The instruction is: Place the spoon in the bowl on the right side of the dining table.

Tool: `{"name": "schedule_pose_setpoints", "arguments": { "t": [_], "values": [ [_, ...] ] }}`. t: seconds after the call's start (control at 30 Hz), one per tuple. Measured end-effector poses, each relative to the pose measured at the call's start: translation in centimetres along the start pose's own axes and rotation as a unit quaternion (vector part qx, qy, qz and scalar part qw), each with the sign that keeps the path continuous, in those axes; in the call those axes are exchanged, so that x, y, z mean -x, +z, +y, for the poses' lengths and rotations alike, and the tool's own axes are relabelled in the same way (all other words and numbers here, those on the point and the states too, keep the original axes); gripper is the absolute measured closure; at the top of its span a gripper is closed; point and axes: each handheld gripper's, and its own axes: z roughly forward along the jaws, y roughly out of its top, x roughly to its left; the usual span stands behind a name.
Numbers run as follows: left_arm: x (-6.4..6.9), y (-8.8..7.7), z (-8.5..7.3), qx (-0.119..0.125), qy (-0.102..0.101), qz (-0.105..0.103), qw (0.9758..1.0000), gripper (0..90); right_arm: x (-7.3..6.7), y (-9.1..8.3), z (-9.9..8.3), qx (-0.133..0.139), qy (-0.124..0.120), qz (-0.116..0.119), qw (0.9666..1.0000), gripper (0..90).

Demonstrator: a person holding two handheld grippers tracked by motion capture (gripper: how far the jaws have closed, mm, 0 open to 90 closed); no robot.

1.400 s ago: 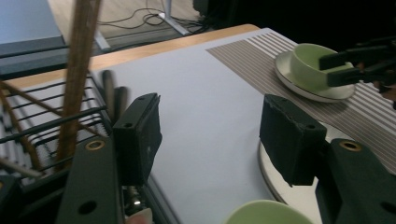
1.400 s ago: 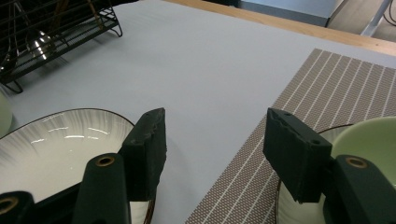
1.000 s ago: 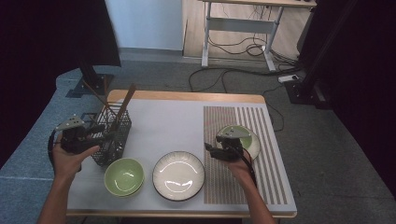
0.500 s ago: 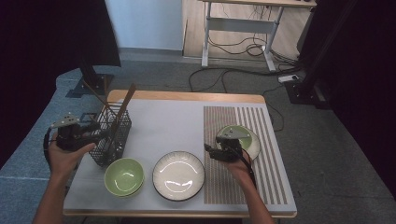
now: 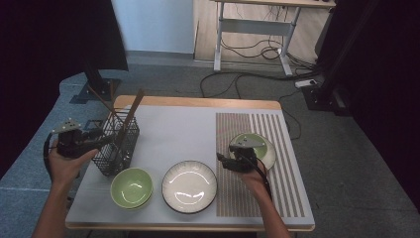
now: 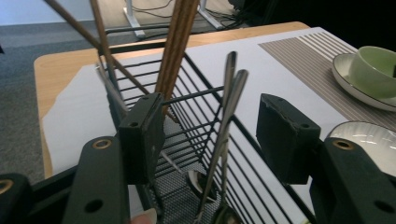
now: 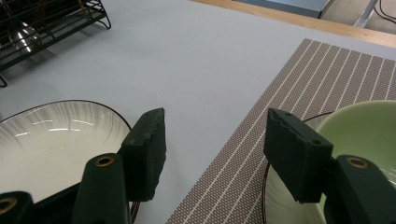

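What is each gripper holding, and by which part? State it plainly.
Nothing is held. The left gripper stands open around two metal utensil handles in the wire utensil basket, pads not touching. The right gripper is open above the table.

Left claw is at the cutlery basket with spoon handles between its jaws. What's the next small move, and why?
Probably ease the left claw forward and close on the nearer spoon handle: its jaws stand open astride both handles, pads touching neither, in the wire basket.

I see a black wire basket (image 6: pixel 196 121) holding shiny metal spoons (image 6: pixel 229 107) and matt wooden sticks (image 6: pixel 180 42). The white plate (image 5: pixel 189 186) looks glazed, glossy; the striped mat (image 7: pixel 317 88) seems woven, perhaps cloth.
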Motion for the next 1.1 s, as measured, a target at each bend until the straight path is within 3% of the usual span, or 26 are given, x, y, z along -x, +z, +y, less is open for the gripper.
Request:
{"name": "schedule_pose_setpoints", "arguments": {
  "t": [0.43,1.1],
  "values": [
    [-1.1,0.6,0.3,-0.004,-0.006,0.005,1.0,43.3,0.1,-0.1,0.0,-0.001,0.0,0.0,1.0,39.2],
    [-1.8,-0.3,0.2,0.004,-0.01,0.008,0.9999,44.8,0.1,-0.1,0.0,-0.002,-0.001,-0.003,1.0,39.0]
  ]
}}
